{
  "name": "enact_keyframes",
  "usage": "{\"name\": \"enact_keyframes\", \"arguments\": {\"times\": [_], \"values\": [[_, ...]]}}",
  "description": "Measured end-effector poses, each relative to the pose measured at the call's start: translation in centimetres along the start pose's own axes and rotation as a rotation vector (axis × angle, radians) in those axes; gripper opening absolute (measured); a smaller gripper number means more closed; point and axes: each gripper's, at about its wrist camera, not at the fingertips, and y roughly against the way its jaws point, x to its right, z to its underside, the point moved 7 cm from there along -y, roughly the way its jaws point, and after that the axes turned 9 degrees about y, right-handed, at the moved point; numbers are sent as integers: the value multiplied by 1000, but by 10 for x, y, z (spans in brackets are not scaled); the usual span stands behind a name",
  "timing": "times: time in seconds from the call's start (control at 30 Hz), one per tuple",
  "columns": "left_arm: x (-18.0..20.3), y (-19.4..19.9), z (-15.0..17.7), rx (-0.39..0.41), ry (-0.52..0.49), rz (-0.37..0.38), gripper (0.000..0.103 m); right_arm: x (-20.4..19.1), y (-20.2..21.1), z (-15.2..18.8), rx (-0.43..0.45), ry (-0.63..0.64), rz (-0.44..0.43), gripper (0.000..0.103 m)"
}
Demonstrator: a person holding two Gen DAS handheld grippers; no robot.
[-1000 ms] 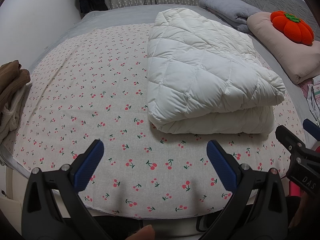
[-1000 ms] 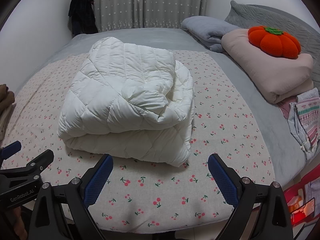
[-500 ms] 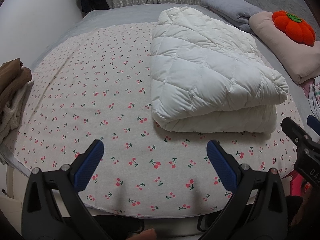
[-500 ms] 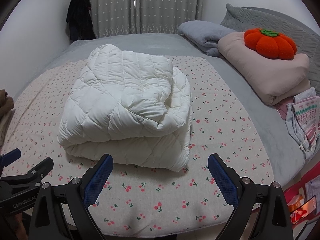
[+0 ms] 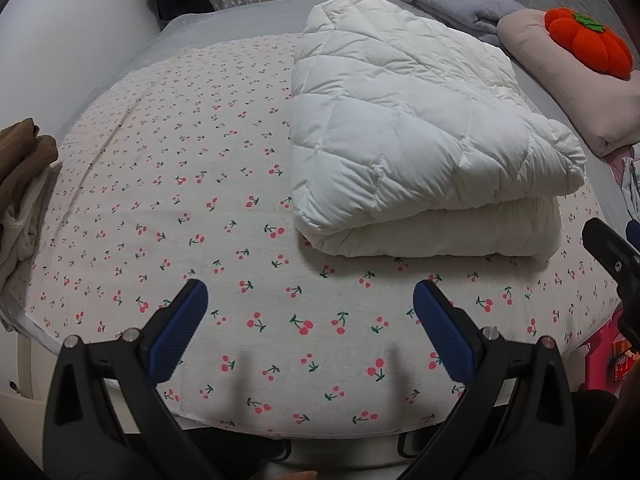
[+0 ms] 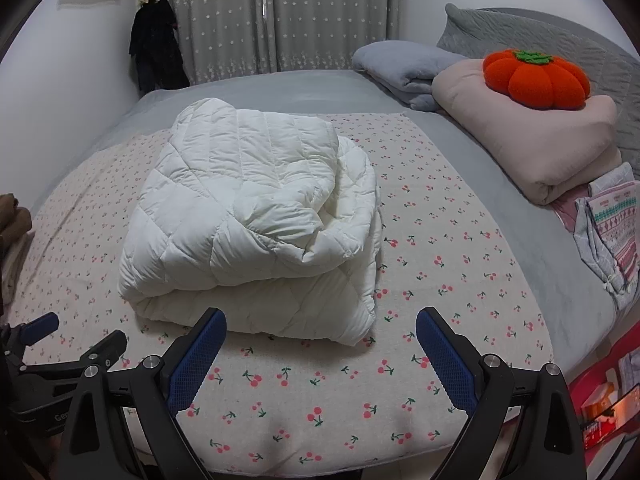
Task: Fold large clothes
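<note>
White quilted down garment, puffy, lies folded into a thick bundle on the cherry-print sheet spread over the bed, toward the middle and a little to the right in the left wrist view. Upper layer overhangs the lower one; the near right corner looks bunched and lifted in the right wrist view. Left gripper hovers over bare sheet short of the bundle, jaws released and wide apart, grasping nothing. Right gripper sits just before the bundle's near edge, jaws likewise spread and empty. Judgement: the fold looks essentially done; what remains is squaring up or pressing it down. To do that well, bring both grippers to the near edge, one on each corner, and press or tuck the loose right corner rather than pinching a single layer, since slippery padded fabric is likely to spring open and slide. Keep the two grippers level so the stack does not skew. Surroundings: pink folded blanket with an orange pumpkin cushion on it at far right, a grey blanket behind, patterned cloths at the right edge, brown clothing at the left edge. None of these touches the bundle; the sheet around it is free.
</note>
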Motion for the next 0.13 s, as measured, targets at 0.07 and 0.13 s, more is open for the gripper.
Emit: {"name": "enact_keyframes", "arguments": {"times": [0.07, 0.13], "values": [[0, -1, -1, -1, 1, 7, 102, -2, -1, 0, -1, 2, -4, 98], [-2, -2, -2, -5, 6, 13, 102, -4, -4, -1, -4, 5, -6, 98]]}}
